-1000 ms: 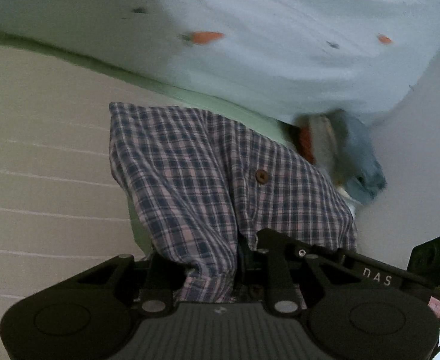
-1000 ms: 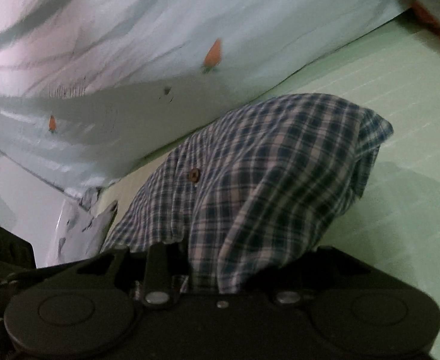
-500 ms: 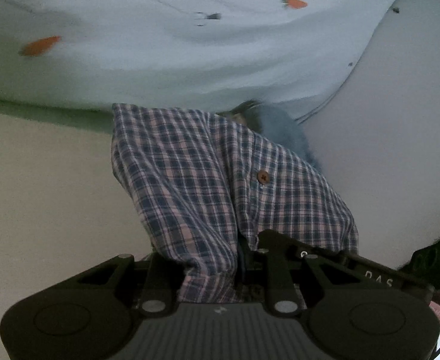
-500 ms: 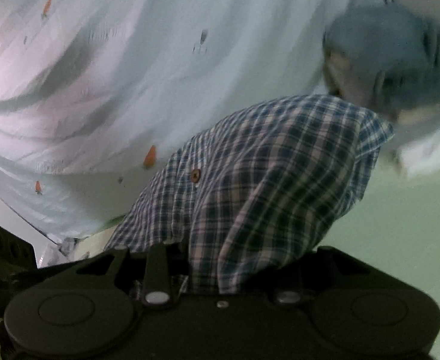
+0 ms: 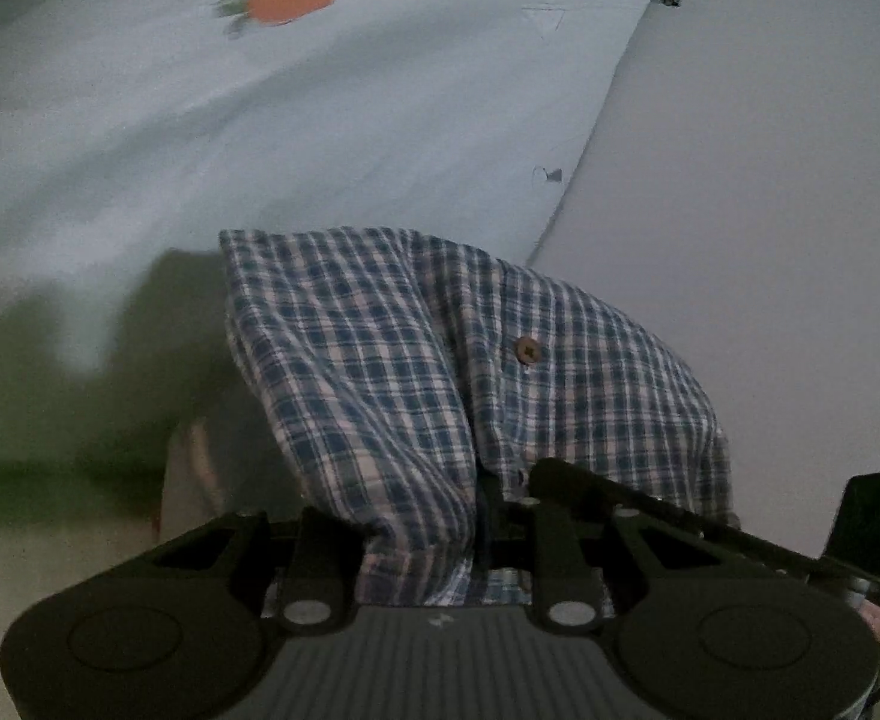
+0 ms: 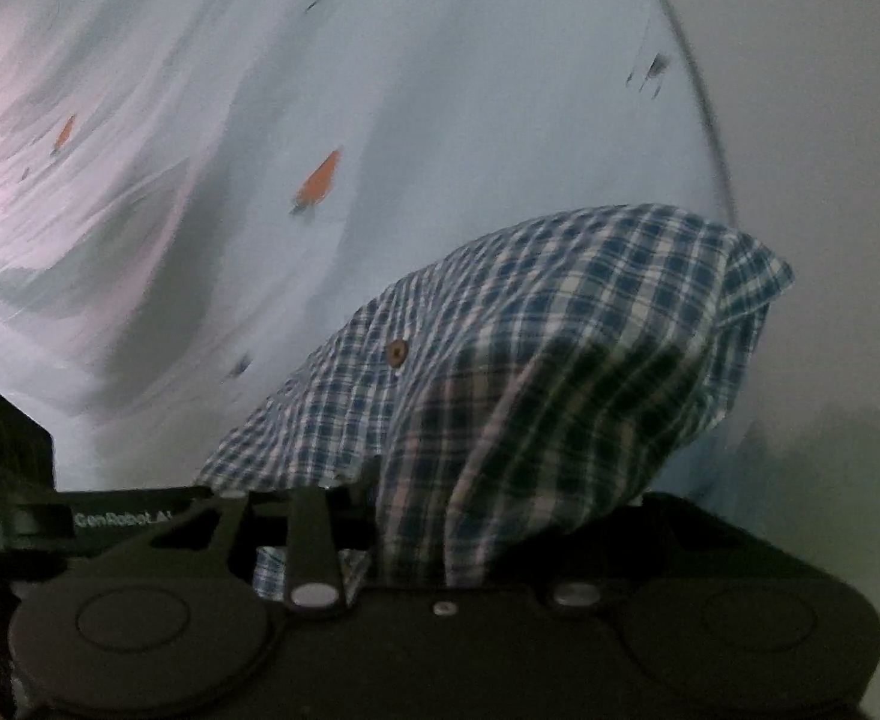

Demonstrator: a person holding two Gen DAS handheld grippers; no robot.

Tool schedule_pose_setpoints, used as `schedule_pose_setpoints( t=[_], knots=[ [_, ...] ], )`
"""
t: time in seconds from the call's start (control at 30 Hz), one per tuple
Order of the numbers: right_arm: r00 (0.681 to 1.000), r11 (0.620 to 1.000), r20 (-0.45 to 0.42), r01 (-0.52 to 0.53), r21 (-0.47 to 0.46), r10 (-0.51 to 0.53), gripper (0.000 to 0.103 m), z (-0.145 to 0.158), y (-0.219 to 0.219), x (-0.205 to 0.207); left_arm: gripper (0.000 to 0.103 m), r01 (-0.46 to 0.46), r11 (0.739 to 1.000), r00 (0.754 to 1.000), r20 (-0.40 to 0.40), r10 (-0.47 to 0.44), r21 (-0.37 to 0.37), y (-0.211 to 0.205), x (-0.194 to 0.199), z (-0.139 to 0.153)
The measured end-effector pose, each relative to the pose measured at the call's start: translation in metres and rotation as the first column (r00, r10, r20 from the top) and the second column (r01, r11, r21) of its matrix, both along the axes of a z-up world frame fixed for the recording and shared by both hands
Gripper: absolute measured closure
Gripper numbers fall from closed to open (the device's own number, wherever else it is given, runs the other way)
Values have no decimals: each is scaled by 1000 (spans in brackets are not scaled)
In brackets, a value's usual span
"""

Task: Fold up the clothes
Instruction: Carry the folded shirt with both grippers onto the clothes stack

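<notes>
The left gripper [image 5: 440, 540] is clamped on the plaid shirt [image 5: 440, 360], whose cloth bunches up from between its fingers and drapes over them, hiding the tips. A brown button [image 5: 526, 350] sits ahead of the fingers, slightly right. The right gripper [image 6: 416, 528] likewise pinches the shirt [image 6: 530, 360], cloth mounded over its fingers. Beyond both hangs a pale sheet [image 5: 320, 120] printed with carrots [image 5: 284, 4]; a plain wall [image 5: 770, 210] lies to its right.
</notes>
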State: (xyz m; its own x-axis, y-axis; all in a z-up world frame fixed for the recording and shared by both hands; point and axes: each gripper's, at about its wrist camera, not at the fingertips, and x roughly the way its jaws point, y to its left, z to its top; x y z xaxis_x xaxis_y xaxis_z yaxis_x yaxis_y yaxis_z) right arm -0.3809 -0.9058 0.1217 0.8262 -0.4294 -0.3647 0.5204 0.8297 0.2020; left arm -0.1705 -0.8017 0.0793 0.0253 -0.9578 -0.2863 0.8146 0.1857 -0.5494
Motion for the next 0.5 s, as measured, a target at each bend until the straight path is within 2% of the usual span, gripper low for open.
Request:
schedule_pose_setpoints(
  t=[0.03,0.07,0.13,0.23,0.3,0.37,0.43,0.5],
  knots=[
    [1000,1000,0,21,-17,-21,47,2,-19,2,61,-24,1000,999,21,24,10,-14,2,-1],
    [999,998,-6,52,-25,-52,42,-1,-35,5,53,-60,997,998,30,59,41,-27,6,-6],
    [992,992,-24,122,-27,-123,24,-12,-69,13,51,-127,986,991,43,123,106,-51,13,-19],
    [967,965,-70,250,78,-245,20,-55,-119,23,51,-160,960,986,-13,168,230,-68,28,-53],
    [941,934,-141,328,143,-309,20,-86,-140,28,47,-169,947,983,-24,182,275,-68,33,-72],
    [941,930,-105,335,153,-322,14,-96,-139,22,39,-166,947,983,-29,180,275,-63,35,-79],
    [941,926,-78,339,167,-330,9,-101,-137,16,36,-169,947,984,2,176,272,-60,34,-80],
    [934,924,-76,356,140,-349,7,-98,-131,8,33,-177,945,984,51,169,274,-62,37,-77]
  ],
)
